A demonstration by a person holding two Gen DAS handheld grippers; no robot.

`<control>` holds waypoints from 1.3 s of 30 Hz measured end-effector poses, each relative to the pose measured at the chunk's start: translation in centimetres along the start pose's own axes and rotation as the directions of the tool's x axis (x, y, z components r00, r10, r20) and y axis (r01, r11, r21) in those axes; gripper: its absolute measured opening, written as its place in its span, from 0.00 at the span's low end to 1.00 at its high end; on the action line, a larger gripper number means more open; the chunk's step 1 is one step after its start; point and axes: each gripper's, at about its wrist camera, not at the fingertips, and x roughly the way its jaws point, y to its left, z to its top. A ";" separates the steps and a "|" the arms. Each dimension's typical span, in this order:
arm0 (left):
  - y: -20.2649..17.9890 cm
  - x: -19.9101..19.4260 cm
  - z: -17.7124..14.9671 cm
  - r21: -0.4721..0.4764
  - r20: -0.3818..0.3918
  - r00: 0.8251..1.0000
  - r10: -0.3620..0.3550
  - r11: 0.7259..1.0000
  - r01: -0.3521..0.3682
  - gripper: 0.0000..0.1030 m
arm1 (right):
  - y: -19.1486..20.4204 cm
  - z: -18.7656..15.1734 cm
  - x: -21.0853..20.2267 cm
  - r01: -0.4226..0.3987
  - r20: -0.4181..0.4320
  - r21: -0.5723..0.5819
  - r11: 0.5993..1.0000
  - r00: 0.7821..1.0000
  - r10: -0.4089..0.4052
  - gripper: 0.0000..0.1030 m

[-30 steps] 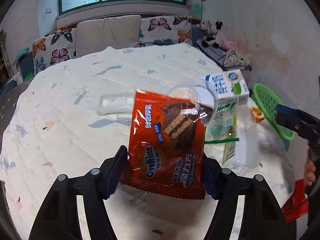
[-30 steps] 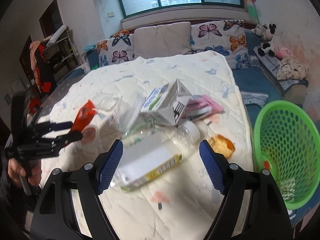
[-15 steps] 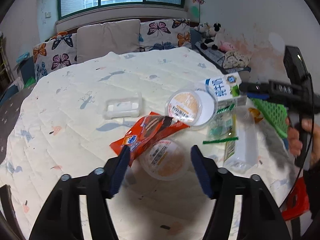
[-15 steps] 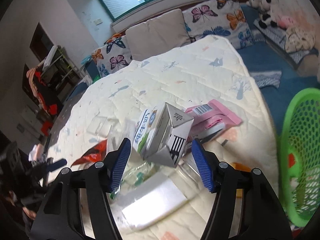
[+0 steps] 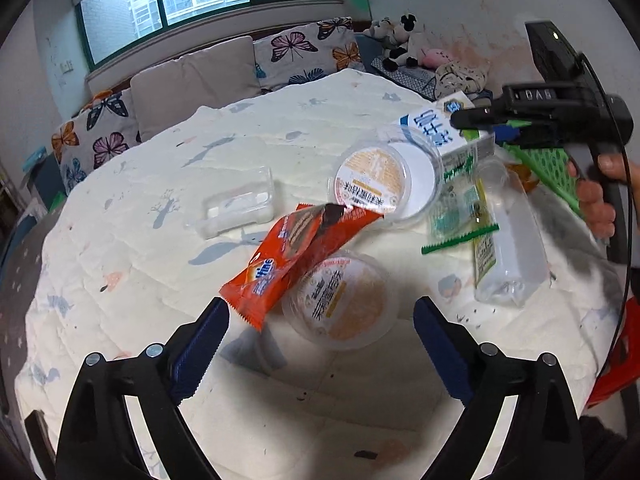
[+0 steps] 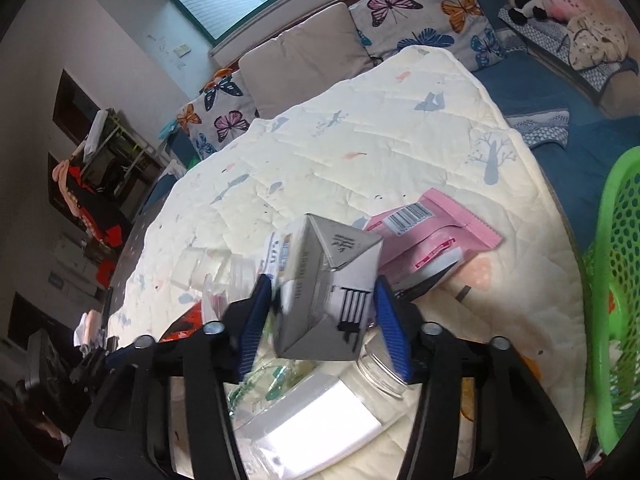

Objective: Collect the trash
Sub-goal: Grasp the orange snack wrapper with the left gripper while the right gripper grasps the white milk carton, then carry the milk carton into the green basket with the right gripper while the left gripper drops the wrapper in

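Since a moment ago the orange wrapper (image 5: 298, 254) has slipped out of the left gripper (image 5: 320, 340) and is now lying across a clear lidded cup (image 5: 340, 300) on the quilt (image 5: 280, 140), while the right gripper (image 6: 320, 320) has swung off the clear bottle (image 6: 320, 428) and onto the milk carton (image 6: 324, 292).

Left jaws are spreading wide with nothing between the pads; the wrapper's near corner is sitting just beside the left pad, untouched. Right jaws are closing around the carton's lower half, and the blue pads look to be just meeting its two sides, though I cannot tell how firmly they are pressing.

Off to the right, the green basket (image 6: 616, 280) is standing beside the bed, apart from the pile. The carton is looking tilted in the grip, so a squeeze low on its body may be crushing the thin card and letting it twist free on the way over. Its base is also crowding the bottle neck and the pink packet (image 6: 436, 236), which a careless lift could be dragging off the edge.
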 end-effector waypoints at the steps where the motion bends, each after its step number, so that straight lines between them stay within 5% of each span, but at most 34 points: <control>1: 0.2 0.1 0.3 -0.010 0.003 1.000 -0.009 1.000 0.009 0.87 | 0.1 0.0 -0.1 0.000 0.004 -0.003 1.000 1.000 0.000 0.49; 12: 1.4 3.6 3.1 -0.055 -0.031 0.999 -0.039 0.998 0.037 0.52 | 0.4 0.3 0.0 -0.015 -0.004 -0.005 1.000 1.000 0.015 0.51; 21: 2.1 4.0 3.0 -0.082 -0.020 0.998 -0.065 0.995 0.063 0.10 | 0.4 0.1 0.0 -0.020 0.011 0.001 1.000 1.000 0.020 0.48; 32: 2.8 0.5 4.0 -0.145 0.055 0.996 -0.069 0.986 0.076 0.03 | 4.3 0.5 -4.2 0.070 0.131 -0.162 0.984 0.990 -0.049 0.43; 39: 0.6 -2.2 5.6 -0.132 0.106 0.985 -0.134 0.980 0.148 0.03 | 5.0 0.8 -8.3 0.089 0.203 -0.202 0.975 0.978 -0.047 0.43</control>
